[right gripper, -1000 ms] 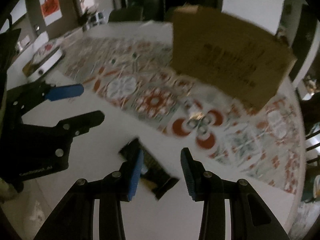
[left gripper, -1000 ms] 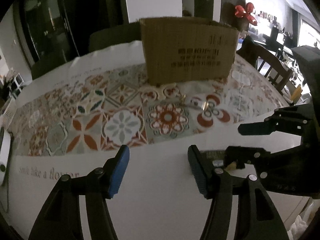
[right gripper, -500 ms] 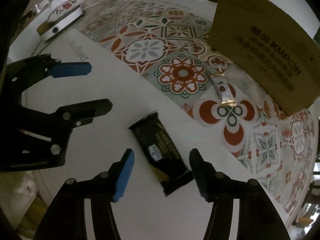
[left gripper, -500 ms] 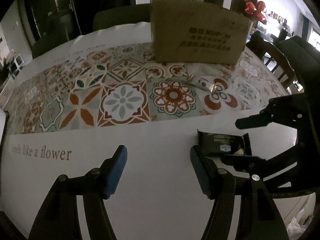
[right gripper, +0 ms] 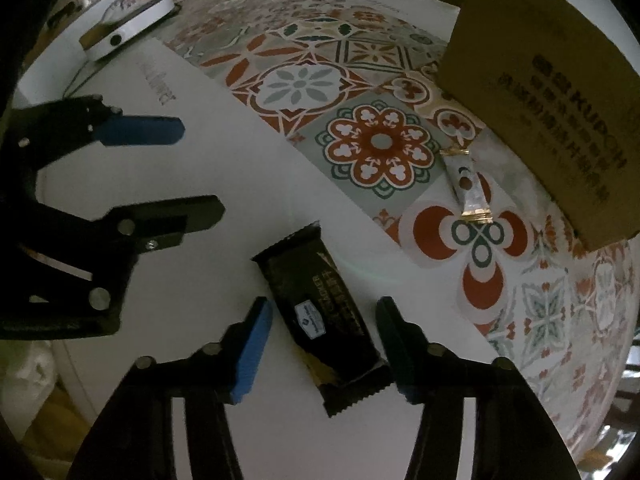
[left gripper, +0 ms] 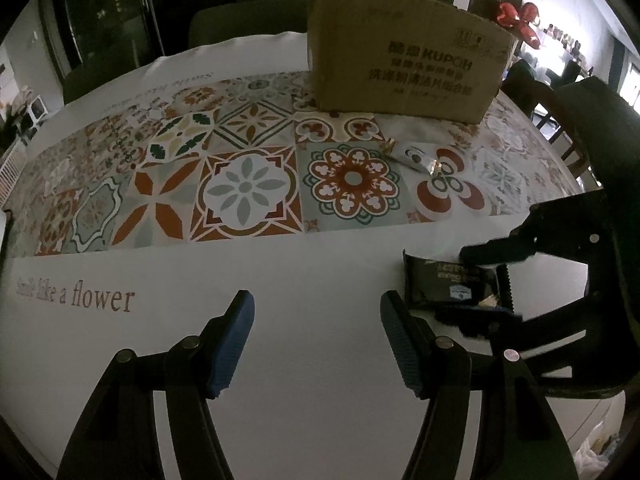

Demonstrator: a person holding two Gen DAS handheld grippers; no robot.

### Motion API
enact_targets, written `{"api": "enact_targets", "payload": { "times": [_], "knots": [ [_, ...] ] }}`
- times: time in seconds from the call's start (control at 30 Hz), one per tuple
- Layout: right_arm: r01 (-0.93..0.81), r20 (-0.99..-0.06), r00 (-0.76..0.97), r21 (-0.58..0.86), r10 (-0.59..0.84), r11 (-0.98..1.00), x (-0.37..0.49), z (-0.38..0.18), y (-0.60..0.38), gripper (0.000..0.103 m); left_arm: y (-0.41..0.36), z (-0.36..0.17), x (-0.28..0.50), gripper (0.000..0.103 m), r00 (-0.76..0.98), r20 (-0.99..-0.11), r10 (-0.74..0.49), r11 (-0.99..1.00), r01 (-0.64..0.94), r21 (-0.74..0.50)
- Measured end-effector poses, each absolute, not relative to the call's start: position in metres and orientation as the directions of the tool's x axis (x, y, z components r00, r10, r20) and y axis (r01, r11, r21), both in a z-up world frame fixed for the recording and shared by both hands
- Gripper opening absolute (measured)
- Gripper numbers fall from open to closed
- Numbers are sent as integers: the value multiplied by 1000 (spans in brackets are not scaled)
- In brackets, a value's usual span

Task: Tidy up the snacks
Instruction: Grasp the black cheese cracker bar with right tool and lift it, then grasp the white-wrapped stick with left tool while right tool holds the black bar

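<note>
The right gripper (right gripper: 324, 344) hung over the near, white part of the tablecloth (right gripper: 224, 184) with its jaws spread wide on either side of a black snack bar (right gripper: 320, 312), neither pad touching the wrapper. The bar lay flat on the cloth, its long axis running away from the gripper, a small white label on its face and a torn-looking, gold-tinted end nearest the camera. The left gripper (left gripper: 316, 340) was also wide open and held nothing, poised above bare white cloth just beside the bar; from its own camera the bar (left gripper: 448, 284) sat to its right, between the right gripper's fingers (left gripper: 488, 250). Farther off, on the tiled pattern of the cloth, a small silver snack packet (right gripper: 466, 182) with gold crimped ends lay near the front wall of a cardboard box (right gripper: 552, 92), apart from it. A round white device (right gripper: 128, 28) sat at the far left edge of the table.
</note>
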State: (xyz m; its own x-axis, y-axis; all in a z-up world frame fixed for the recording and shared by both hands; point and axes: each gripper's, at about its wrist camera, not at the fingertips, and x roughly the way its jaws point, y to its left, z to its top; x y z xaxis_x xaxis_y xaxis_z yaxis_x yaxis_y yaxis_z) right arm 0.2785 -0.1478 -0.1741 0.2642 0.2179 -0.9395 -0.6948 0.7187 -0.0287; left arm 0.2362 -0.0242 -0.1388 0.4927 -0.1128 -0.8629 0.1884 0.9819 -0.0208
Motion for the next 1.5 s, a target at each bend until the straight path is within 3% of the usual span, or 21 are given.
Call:
{"api": "enact_targets", "payload": {
  "times": [0.2,0.53,0.97,1.2,1.5],
  "knots": [
    [-665,-930,286,-20,230,747,275,-171,-152,38,-25,-139,237,64,496,-860,-117,981,193,-22],
    [-488,-892,376,40,251,872,272,-156,-181,36,-42,-126,249,65,534,-824,-191,954,298,-29],
    [-193,-817,569,-20,95,981,285,-133,-222,36,-79,-125,304,69,516,-786,-339,876,479,-63],
    [-66,-786,618,-48,3,997,297,-133,-240,36,-106,-145,331,73,473,-801,-367,823,566,-43],
    [-12,-792,610,-19,-8,1000,311,-141,-253,36,-128,-161,357,75,474,-807,-353,815,580,-16]
  ]
}}
